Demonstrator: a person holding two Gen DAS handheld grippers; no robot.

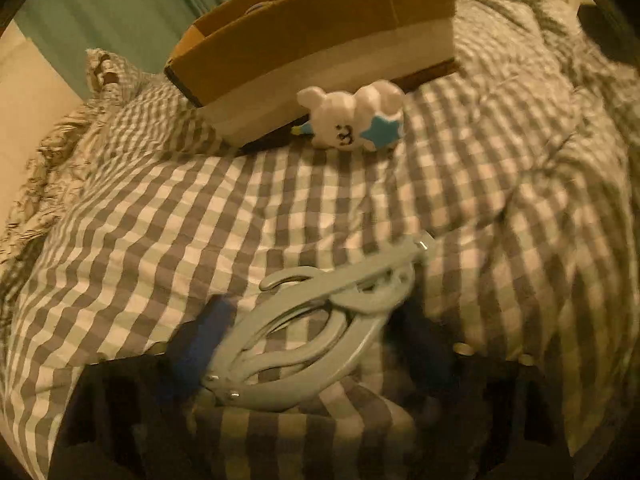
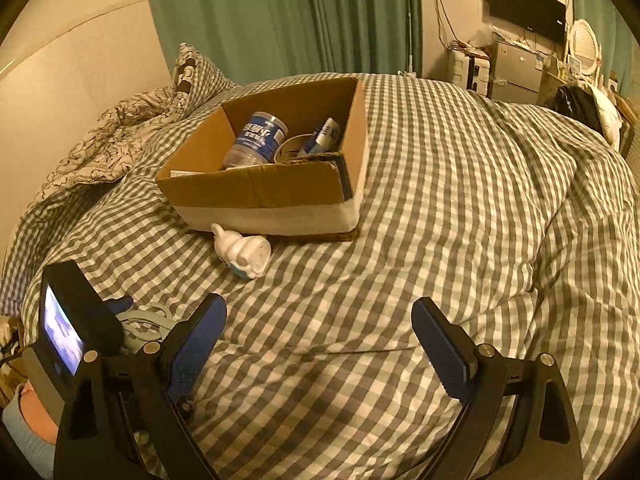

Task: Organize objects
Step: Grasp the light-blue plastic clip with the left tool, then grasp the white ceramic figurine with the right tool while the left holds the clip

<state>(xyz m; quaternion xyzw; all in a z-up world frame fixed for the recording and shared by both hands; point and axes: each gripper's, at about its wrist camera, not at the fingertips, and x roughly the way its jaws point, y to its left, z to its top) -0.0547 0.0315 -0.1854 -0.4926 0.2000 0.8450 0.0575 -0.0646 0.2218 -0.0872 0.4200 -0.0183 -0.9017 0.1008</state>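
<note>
Sitting already inside the cardboard box on the checked bedspread: a water bottle, a small tube and something round between them, too hidden to name. Still lying outside, two things. Resting on its side right against the box's near wall, the white bunny figure, not yet picked up. Lying nearer, between the fingers of the left gripper, the grey folding hanger; blurred there, so cannot tell whether the fingers are pressing on it or only straddling it. Hovering low over bare bedspread, the right gripper, spread wide and holding nothing. Judging from this, sitting roughly at the halfway mark: several things boxed, the hanger being dealt with now, the bunny left for afterwards.
</note>
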